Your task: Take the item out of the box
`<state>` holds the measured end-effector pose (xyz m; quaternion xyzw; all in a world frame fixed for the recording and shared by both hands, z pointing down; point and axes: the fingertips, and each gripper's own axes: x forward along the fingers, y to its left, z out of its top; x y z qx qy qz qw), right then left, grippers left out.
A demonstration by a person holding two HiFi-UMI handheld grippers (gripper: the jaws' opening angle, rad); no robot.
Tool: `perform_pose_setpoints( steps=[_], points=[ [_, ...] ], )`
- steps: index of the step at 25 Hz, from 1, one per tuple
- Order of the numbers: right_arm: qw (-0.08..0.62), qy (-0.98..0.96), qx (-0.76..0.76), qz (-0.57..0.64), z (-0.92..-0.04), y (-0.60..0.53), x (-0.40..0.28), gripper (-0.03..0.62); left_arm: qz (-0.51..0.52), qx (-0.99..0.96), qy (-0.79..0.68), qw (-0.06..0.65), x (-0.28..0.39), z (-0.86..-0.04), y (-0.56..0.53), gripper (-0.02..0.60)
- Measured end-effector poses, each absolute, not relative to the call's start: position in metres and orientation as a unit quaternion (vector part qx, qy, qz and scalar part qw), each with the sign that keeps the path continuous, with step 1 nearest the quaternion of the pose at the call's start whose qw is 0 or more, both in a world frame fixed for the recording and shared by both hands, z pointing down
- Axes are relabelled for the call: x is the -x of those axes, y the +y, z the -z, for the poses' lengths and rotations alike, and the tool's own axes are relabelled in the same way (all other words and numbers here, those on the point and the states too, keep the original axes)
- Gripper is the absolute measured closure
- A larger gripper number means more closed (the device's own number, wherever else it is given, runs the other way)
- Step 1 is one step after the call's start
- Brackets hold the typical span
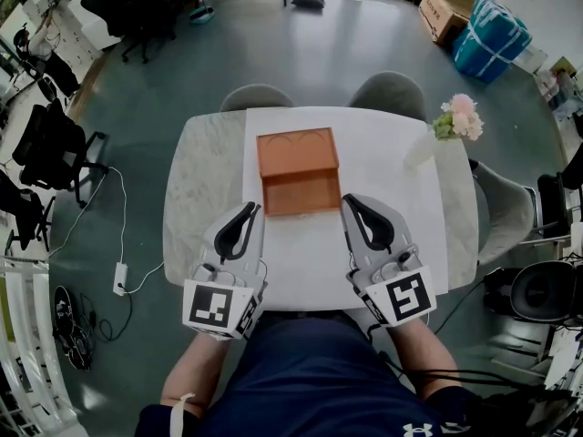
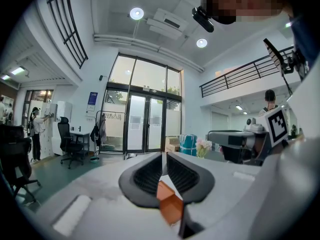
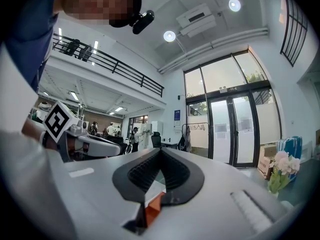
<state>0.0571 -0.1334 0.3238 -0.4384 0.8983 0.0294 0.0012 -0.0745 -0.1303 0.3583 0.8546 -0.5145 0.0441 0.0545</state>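
Lying at the middle of the white marble-look counter [image 1: 205, 189], the flat orange-brown cardboard box [image 1: 298, 171] is open. Its lid is folded back toward 12 o'clock, with two half-round cut-outs, and the shallow tray faces up on the 6 o'clock side. Inside the tray I see only orange-brown surface, so I cannot tell if the item is there. This fits an item of the same colour lying flat inside, and also a box from which the item is gone. The left gripper [image 1: 252, 208] rests at 7 o'clock of the box and the right gripper [image 1: 349, 200] at 5 o'clock. Both are just beside its near corners, with jaws pressed together and nothing between them. The risk, I judge, is the light box. A closed gripper that pushes a corner could slide or turn it, or flip the lid shut, perhaps toward the pink flowers [image 1: 460, 116] at 2 o'clock. As writing, only the black-and-white square markers on the gripper cubes and a white emblem [image 1: 421, 429] on the person's dark blue shirt show. No word is readable.
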Motion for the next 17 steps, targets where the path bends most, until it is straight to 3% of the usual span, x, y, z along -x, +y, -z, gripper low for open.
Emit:
perform_pose_setpoints(
  steps=[17],
  points=[
    [-0.003,0.897,0.442,-0.021,-0.3330,-0.1308,-0.0621,0.594,-0.049,-0.854,-0.514,0.060,0.0693,-0.3655,-0.1282,0.549]
  ],
)
